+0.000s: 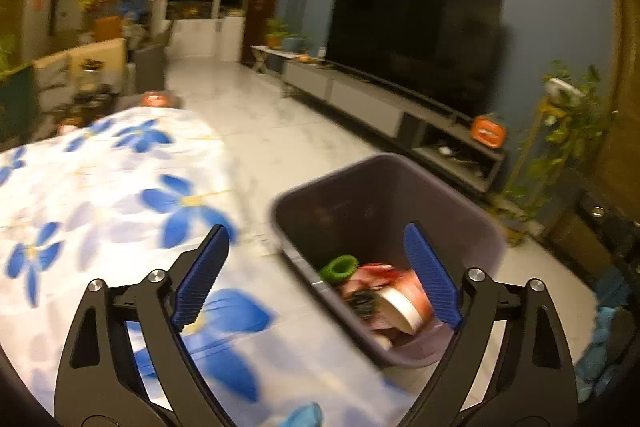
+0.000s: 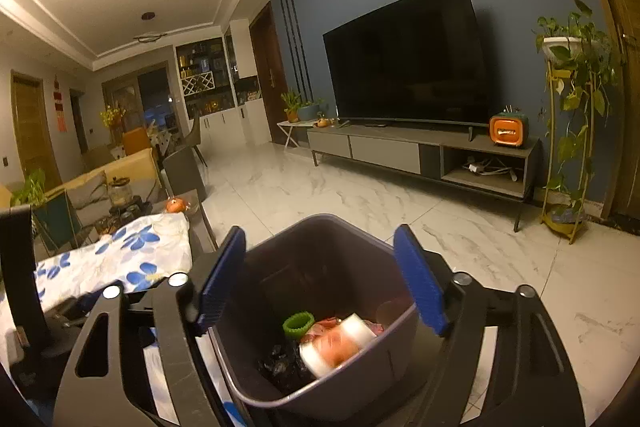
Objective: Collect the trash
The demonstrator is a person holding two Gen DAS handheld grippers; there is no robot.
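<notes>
Between the spread blue fingers of the right gripper (image 2: 320, 275), at lower centre of the right wrist view, sits the open mouth of the dark trash bin (image 2: 276, 259); the fingers are wide apart and hold nothing, and the bin lies directly ahead and below them. The left gripper (image 1: 316, 271) also stands with its fingers spread and empty; in its view the bin (image 1: 340, 195) lies to the lower right, with the right-hand finger in front of its mouth and the left-hand finger over the bench. On this evidence the right gripper is the better centred over the bin. Bin contents, visible in both views: a green ribbed ring (image 2: 298, 323), a roll of tape with a clear rim (image 2: 340, 345) lying on its side, crumpled red-and-pink wrapping (image 1: 370, 275), and a black crumpled item (image 2: 280, 367). The bin stands just beside the bench (image 1: 100, 187), which carries a white cloth with blue flowers; no loose trash can be made out on the cloth, though the left view is blurred. Farther off, at upper right in both views, a dark television (image 2: 404, 55) stands on a low grey cabinet (image 2: 424, 155) against a blue wall.
</notes>
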